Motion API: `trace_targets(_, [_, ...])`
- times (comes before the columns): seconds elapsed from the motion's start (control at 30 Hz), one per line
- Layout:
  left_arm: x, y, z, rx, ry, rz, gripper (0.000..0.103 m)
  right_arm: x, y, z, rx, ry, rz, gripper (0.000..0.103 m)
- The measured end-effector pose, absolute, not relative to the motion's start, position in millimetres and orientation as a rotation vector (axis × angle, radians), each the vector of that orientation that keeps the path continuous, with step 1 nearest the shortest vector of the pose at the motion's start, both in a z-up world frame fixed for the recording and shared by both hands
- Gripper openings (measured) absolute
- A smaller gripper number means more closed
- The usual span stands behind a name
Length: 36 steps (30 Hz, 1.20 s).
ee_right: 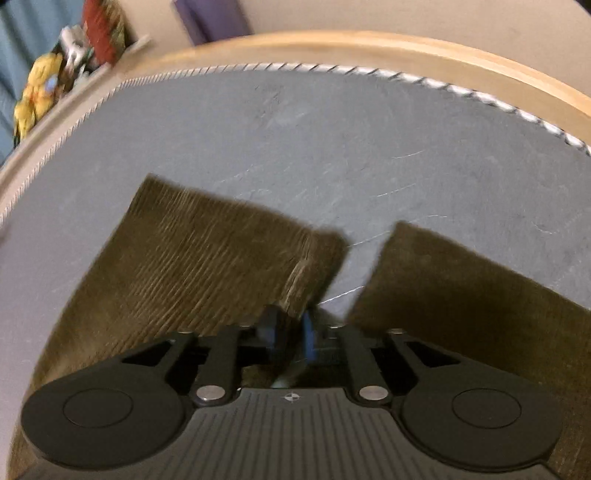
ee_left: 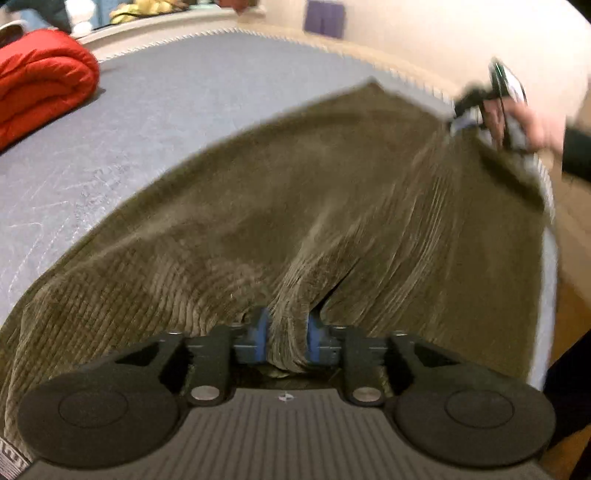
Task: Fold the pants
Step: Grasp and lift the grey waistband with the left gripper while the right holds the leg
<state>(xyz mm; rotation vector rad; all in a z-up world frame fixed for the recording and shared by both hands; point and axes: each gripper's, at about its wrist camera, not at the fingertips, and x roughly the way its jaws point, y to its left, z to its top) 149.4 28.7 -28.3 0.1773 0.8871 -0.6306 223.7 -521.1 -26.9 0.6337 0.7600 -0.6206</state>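
The olive corduroy pants [ee_left: 295,206] lie spread across a grey quilted mattress [ee_left: 155,122], filling the near and right-hand part of it in the left wrist view. The left hand-held gripper [ee_left: 286,332] is closed down to a narrow gap on a bunched ridge of the cloth, which stands up between its blue pads [ee_left: 263,332] at 6 o'clock. The right hand-held gripper [ee_right: 291,328] is likewise pinched on an edge of the fabric, with one flap of corduroy running off toward 10 o'clock and another lying apart toward 3 o'clock, bare mattress showing between them. In the left view that same right gripper appears at 2 o'clock, blurred, at the far corner of the pants.

The corduroy looks thick, soft and fairly heavy for cloth. I judge it will drape and sag rather than hold a shape, and its ribbed nap should grip the pads well. Hems, waistband and side seams seem the best places to take hold, since the doubled cloth there is firmer than a single layer.

The mattress has a pale corded edge [ee_right: 258,68] and sits in a light wooden frame [ee_right: 332,42]. A folded red quilt [ee_left: 40,81] rests at 10 o'clock in the left view. Cream walls stand behind, with a purple item [ee_right: 214,18] at 12 o'clock and clutter on a ledge at 10 o'clock.
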Motion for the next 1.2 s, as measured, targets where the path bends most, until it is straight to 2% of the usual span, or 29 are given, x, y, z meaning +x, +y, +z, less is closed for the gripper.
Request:
trace_targets(0.07, [147.1, 47.6, -7.6, 0.054, 0.824, -0.641, 0.068, 206.4, -532.3, -14.2, 0.632, 0.668, -0.621, 0.040])
trace_targets(0.27, [153.4, 114.2, 22.7, -0.171, 0.711, -0.495, 0.069, 136.2, -572.7, 20.9, 0.575, 0.539, -0.584, 0.056])
trace_targets(0.4, [152.6, 181.9, 20.9, -0.235, 0.700, -0.254, 0.073, 76.3, -594.3, 8.1, 0.552, 0.572, -0.626, 0.059])
trace_targets(0.47, [155.2, 221.0, 17.9, -0.273, 0.707, -0.132, 0.079, 48.4, -600.0, -3.1, 0.551, 0.584, -0.636, 0.062])
trace_targets(0.63, [151.6, 301.0, -8.2, -0.393, 0.779, 0.097, 0.080, -1.5, -596.7, -26.3, 0.524, 0.589, -0.708, 0.068])
trace_targets(0.9, [168.3, 323.4, -47.5, -0.522, 0.865, 0.127, 0.080, -10.8, -587.4, -41.2, 0.523, 0.604, -0.756, 0.070])
trace_targets(0.93, [171.4, 319.6, -50.4, -0.522, 0.864, 0.118, 0.079, -8.0, -587.0, -40.6, 0.522, 0.605, -0.745, 0.061])
trace_targets(0.97, [171.8, 315.5, -51.9, -0.508, 0.873, 0.115, 0.075, -4.8, -586.9, -40.4, 0.513, 0.610, -0.737, 0.041])
trace_targets(1.0, [173.6, 309.5, -59.1, -0.469, 0.887, 0.130, 0.055, -0.3, -585.3, -40.8, 0.487, 0.624, -0.752, 0.033])
trace_targets(1.03, [169.8, 304.3, -60.0, -0.408, 0.900, 0.148, 0.052, -1.7, -586.2, -39.8, 0.461, 0.633, -0.764, 0.023])
trace_targets(1.07, [167.6, 304.2, -56.8, -0.384, 0.887, 0.137, 0.042, 0.2, -586.0, -39.2, 0.439, 0.638, -0.765, 0.019])
trace_targets(1.1, [164.7, 307.8, -52.6, -0.388, 0.858, 0.133, 0.040, 1.3, -584.9, -37.5, 0.412, 0.633, -0.765, 0.017])
trace_targets(1.2, [150.5, 311.5, -29.2, -0.356, 0.732, 0.162, 0.040, -6.6, -586.5, -25.0, 0.415, 0.530, -0.814, 0.015])
